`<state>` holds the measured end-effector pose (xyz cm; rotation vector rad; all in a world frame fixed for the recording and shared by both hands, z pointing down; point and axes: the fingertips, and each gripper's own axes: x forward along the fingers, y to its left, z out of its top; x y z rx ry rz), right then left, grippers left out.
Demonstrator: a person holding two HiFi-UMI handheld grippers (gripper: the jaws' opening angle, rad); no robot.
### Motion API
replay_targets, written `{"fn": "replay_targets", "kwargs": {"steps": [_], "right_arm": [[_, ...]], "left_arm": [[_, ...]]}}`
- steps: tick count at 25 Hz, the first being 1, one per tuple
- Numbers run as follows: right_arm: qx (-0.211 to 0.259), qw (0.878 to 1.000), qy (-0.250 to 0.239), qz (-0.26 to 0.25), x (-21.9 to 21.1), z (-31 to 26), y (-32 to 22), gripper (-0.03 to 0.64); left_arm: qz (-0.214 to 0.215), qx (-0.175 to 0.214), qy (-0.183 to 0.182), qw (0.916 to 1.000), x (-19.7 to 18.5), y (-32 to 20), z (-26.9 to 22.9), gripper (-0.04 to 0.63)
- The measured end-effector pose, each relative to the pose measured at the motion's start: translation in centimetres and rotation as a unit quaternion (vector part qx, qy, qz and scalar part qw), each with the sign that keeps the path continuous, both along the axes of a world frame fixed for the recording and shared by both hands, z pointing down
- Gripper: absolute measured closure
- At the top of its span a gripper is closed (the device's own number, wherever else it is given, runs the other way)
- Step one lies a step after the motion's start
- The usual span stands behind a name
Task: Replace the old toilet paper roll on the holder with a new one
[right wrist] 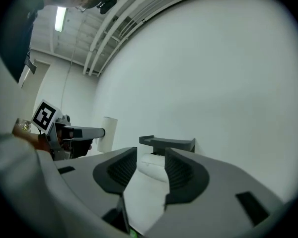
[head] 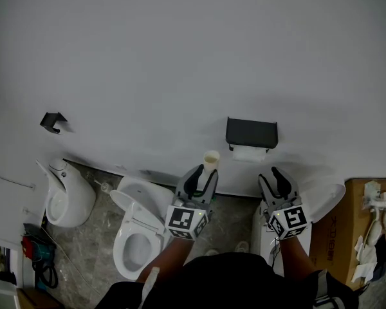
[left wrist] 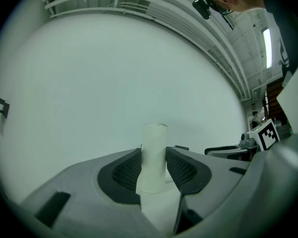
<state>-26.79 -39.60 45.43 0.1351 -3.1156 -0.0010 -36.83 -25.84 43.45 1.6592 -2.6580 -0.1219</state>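
Smooth upright cardboard tube (left wrist: 153, 148) clamped in left hand-held gripper (head: 201, 174), right hand-held gripper (head: 278, 176) empty with jaws apart, boxy black holder (head: 251, 132) over soft white paper roll (head: 249, 153)

Left hand-held gripper (head: 204, 174) and right hand-held gripper (head: 272, 176) are grey, black-padded.

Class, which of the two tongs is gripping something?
The left tongs: they clamp an upright empty cardboard tube. The right tongs are open with nothing between them, merely facing the wall holder.
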Motion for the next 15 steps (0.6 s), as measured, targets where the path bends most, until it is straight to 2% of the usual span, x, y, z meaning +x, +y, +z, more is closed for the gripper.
{"fn": "replay_targets", "kwargs": {"steps": [9, 15], "right_arm": [[0.019, 0.999, -0.039, 0.033, 1.9, -2.6, -0.4, 0.605], [0.059, 0.997, -0.019, 0.053, 1.7, -3.1, 0.1, 0.615]], "left_arm": [[0.011, 0.002, -0.001, 0.9999, 1.1, -0.1, 0.0, 0.442], [0.017, 0.003, 0.001, 0.9999, 1.1, 0.1, -0.3, 0.442]]}}
